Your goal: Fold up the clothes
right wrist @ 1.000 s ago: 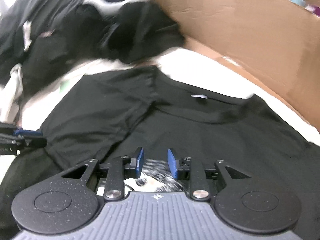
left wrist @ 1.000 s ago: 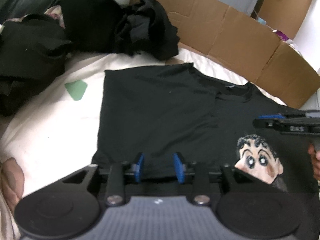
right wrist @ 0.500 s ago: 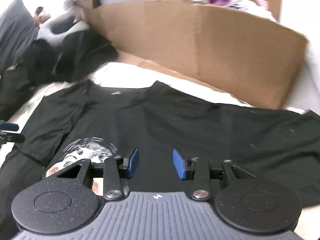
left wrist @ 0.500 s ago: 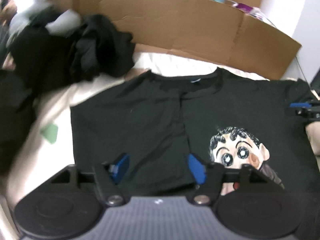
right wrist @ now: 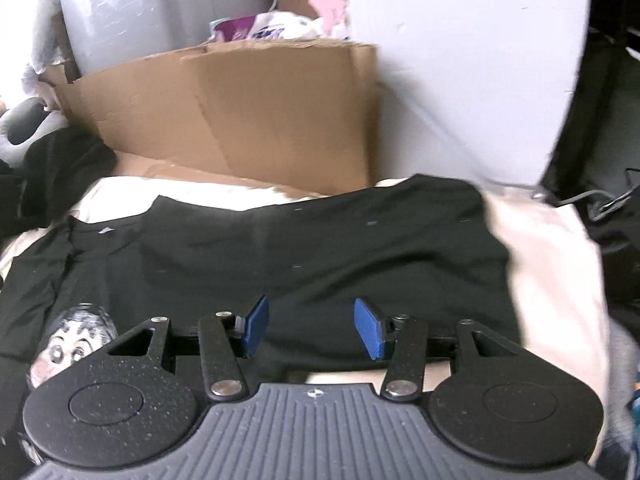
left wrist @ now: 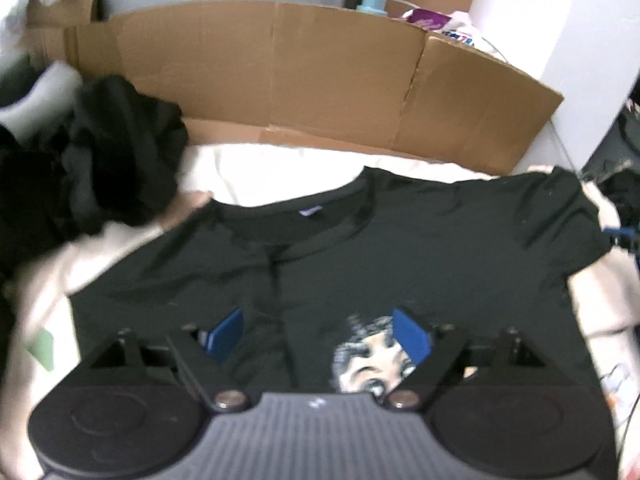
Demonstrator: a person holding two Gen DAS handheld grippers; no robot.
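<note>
Across the middle of both frames, the black T-shirt (left wrist: 420,248) lies flat on the cream sheet (left wrist: 280,172); left gripper (left wrist: 320,334) spread wide, right gripper (right wrist: 312,328) spread too, both empty.

Probably home bedroom: cream bedsheet (left wrist: 280,168), clothes pile (left wrist: 100,160), cardboard (left wrist: 280,80).

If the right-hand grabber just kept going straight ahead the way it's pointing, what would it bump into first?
Most likely the black T-shirt: the right gripper is open and the spread shirt fills the space just beyond its fingertips. If it passed above the cloth, the cardboard sheet standing behind would come next. Depth is hard to judge here.
</note>
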